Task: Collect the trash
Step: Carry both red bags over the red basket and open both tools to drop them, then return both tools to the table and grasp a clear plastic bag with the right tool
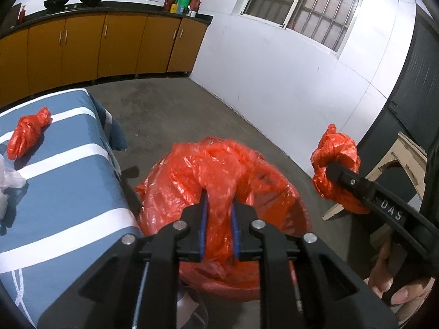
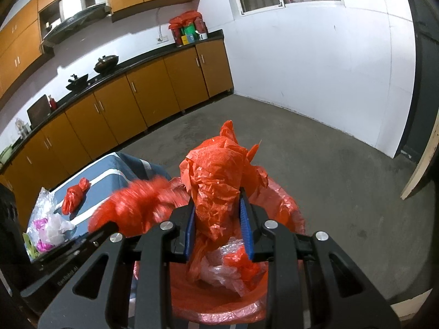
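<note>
Presently the red-lined trash bin (image 2: pixel 288 205) stands on the concrete floor (image 1: pixel 175 109), just beside the corner of the blue striped table (image 1: pixel 63 181). Inside it lie clear and red plastic scraps (image 2: pixel 227 271).

Left gripper (image 1: pixel 218 219) points down over the bin. A strip of red plastic (image 1: pixel 219 205) hangs between its blue pads (image 1: pixel 202 233); whether the pads press on it or merely flank it cannot be told, as the strip is blurred.

Right gripper (image 2: pixel 218 219) is likewise tilted downward above the bin, its jaws clamped on a knotted red bag (image 2: pixel 219 175). In the left view this bag sits to the right of the bin, over bare floor. A hand (image 1: pixel 403 293) grips the right tool's handle.

Readable writing: "DAS" on the right gripper's arm (image 1: pixel 392 208). Lettering on the left gripper's body in the right view is too small to read.

Another knotted red bag (image 1: pixel 27 134) lies on the table, near clear crumpled plastic (image 1: pixel 11 181) at its left edge. Open floor extends beyond the bin to the white wall (image 1: pixel 274 82) and the orange cabinets (image 1: pixel 109 46). A pale board (image 1: pixel 406 161) leans by the dark door at right.
</note>
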Available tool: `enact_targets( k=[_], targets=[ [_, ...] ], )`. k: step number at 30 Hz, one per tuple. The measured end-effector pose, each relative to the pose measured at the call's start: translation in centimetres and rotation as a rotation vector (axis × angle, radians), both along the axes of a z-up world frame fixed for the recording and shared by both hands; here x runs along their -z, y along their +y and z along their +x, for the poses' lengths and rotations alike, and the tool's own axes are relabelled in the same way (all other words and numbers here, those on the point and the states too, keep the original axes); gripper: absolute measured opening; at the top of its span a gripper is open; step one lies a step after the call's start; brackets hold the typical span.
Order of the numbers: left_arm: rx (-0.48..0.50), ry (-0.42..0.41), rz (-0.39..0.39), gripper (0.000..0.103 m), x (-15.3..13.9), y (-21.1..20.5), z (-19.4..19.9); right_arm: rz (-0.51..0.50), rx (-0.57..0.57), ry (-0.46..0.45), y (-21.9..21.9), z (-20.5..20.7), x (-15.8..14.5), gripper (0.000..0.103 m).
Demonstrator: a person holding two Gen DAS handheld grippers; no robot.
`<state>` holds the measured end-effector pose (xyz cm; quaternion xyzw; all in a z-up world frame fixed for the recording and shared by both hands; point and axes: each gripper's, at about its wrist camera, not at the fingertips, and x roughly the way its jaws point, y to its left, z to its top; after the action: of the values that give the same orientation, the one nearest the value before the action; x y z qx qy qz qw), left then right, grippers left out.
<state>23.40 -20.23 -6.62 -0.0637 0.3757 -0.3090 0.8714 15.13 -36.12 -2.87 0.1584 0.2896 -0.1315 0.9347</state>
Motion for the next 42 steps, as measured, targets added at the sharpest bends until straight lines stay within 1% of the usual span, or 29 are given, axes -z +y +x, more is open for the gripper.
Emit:
enact_targets(
  k=[1, 2, 4, 12, 20, 24, 27, 33, 34, 37, 42],
  targets=[
    [-0.001, 0.003, 0.002, 0.022, 0.1, -0.1, 0.0, 0.004, 0.001, 0.001, -0.1, 0.0, 0.1, 0.032],
    [-0.002, 0.006, 0.003, 0.024, 0.2, -0.2, 0.0, 0.009, 0.003, 0.000, -0.2, 0.0, 0.1, 0.036],
    [-0.007, 0.012, 0.007, 0.027, 0.5, 0.0, 0.0, 0.014, 0.007, -0.004, -0.3, -0.1, 0.2, 0.041],
    [-0.062, 0.017, 0.018, 0.036, 0.9, 1.8, 0.1, 0.002, 0.001, 0.001, -0.3, -0.3, 0.2, 0.041],
    [-0.160, -0.018, 0.053, 0.042, 0.4, 6.3, -0.2, -0.046, -0.038, 0.005, 1.9, 0.4, -0.2, 0.041],
    [-0.243, -0.059, 0.087, 0.045, -0.2, 10.3, -0.9, -0.076, -0.090, 0.011, 4.3, 1.2, -0.2, 0.041],
    [-0.329, -0.094, 0.123, 0.048, -0.6, 14.1, -1.6, -0.088, -0.141, 0.015, 6.4, 1.9, -0.1, 0.041],
    [-0.514, -0.139, 0.190, 0.054, -0.7, 21.7, -3.3, -0.093, -0.282, 0.025, 13.0, 4.2, 0.2, 0.041],
    [-0.553, -0.143, 0.204, 0.056, -0.6, 23.3, -3.6, -0.095, -0.299, 0.025, 13.7, 4.4, 0.3, 0.041],
    [-0.658, -0.133, 0.222, 0.058, -0.1, 27.8, -4.2, -0.099, -0.383, 0.023, 17.9, 5.7, 0.3, 0.041],
    [-0.796, -0.114, 0.222, 0.062, 0.4, 33.3, -5.1, -0.107, -0.489, 0.011, 23.7, 7.3, 0.3, 0.041]
  ],
)
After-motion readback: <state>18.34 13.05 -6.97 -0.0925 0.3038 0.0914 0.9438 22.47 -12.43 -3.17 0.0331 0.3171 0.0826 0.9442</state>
